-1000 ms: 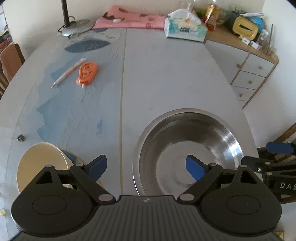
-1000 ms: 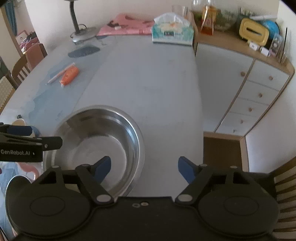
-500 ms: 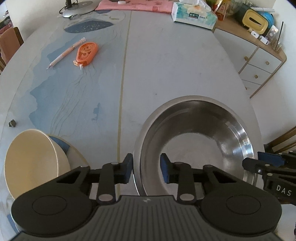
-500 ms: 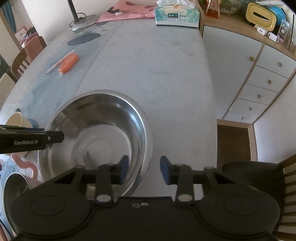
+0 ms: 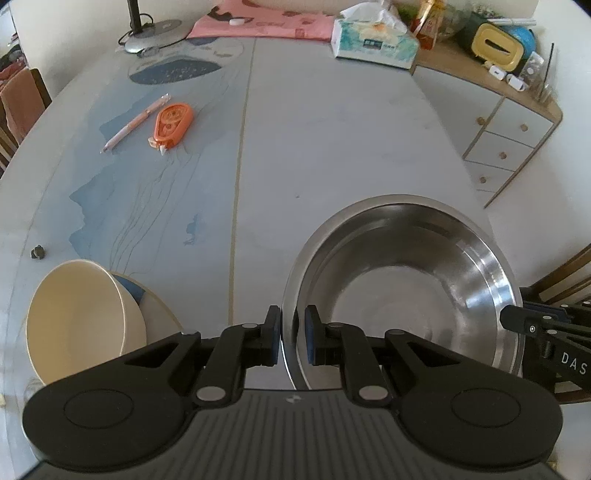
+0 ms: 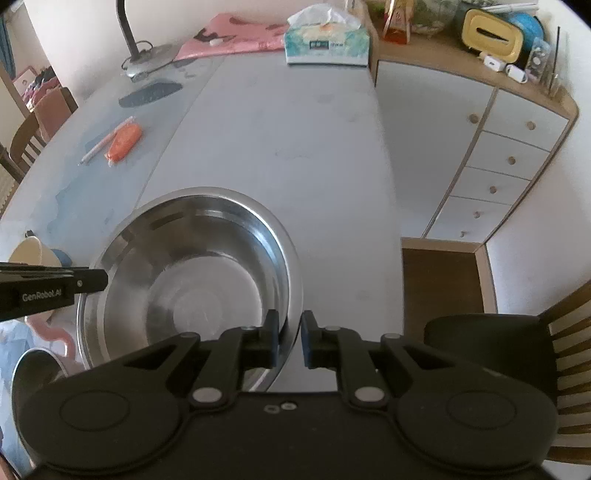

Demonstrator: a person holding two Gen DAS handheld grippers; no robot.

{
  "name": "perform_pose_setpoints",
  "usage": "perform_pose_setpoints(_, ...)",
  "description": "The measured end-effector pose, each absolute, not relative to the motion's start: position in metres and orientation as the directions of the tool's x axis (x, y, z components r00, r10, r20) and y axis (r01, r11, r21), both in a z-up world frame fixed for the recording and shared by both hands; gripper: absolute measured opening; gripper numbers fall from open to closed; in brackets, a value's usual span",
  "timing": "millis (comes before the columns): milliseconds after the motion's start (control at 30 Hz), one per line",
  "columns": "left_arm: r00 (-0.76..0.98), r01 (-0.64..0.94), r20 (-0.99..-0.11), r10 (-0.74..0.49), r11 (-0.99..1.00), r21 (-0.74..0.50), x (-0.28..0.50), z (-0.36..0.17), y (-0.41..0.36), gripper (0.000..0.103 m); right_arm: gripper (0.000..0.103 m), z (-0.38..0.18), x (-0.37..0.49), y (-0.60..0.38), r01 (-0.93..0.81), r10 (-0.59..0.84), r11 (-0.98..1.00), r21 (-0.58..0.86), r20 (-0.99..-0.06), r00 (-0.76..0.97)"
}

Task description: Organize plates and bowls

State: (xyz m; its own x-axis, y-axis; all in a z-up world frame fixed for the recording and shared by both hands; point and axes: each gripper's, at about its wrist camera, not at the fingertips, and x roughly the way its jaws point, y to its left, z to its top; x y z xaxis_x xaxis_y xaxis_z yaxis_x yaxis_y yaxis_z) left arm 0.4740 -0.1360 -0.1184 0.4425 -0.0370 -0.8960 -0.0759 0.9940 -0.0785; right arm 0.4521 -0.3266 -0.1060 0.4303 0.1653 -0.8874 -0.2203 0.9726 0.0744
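A large steel bowl [image 5: 406,284] sits near the table's right front edge; it also shows in the right wrist view [image 6: 192,273]. My left gripper [image 5: 292,339] is shut on the bowl's left rim. My right gripper [image 6: 290,341] is shut on its right rim. A cream bowl [image 5: 81,317] lies tilted on a plate with a blue pattern [image 5: 155,306] at the front left. The edge of a dark bowl [image 6: 33,365] shows at the lower left of the right wrist view.
An orange tape dispenser [image 5: 173,123] and a pink pen [image 5: 136,122] lie mid-left on the table [image 5: 332,147]. A tissue box [image 5: 373,44], a lamp base [image 5: 155,33] and a pink cloth [image 5: 266,24] are at the far end. A drawer cabinet [image 6: 480,147] stands right.
Both grippers closed from wide open onto opposite rims of the steel bowl. The views have shifted a little; the bowl stays at about the same spot.
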Motion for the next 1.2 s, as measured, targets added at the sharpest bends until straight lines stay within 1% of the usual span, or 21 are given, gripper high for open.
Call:
perform_pose_setpoints(300, 0.502, -0.023, -0.86, -0.087, 0.993, -0.114, 0.44, -0.078, -0.153, 0.013, 0.013, -0.074, 0.416, -0.35, -0.164, 0.143, 0.984, 0.074, -0.877, 0.458)
perform_pose_setpoints(633, 0.529, 0.052, -0.834, -0.156, 0.987, -0.152, 0.378, -0.039, -0.168, 0.013, 0.013, -0.04, 0.351, -0.37, -0.103, 0.114, 0.992, 0.072, -0.864, 0.49)
perform_pose_setpoints(933, 0.522, 0.098, -0.832, -0.188, 0.982, -0.16, 0.307, -0.028, -0.161, 0.013, 0.013, -0.027, 0.278, -0.366, -0.07, 0.096, 0.995, 0.071, -0.862, 0.498)
perform_pose_setpoints(1200, 0.499, 0.126, -0.846, -0.187, 0.982, -0.143, 0.24, -0.031, -0.152, 0.013, 0.012, -0.027, 0.216, -0.352, -0.05, 0.091, 0.996, 0.077, -0.867, 0.49)
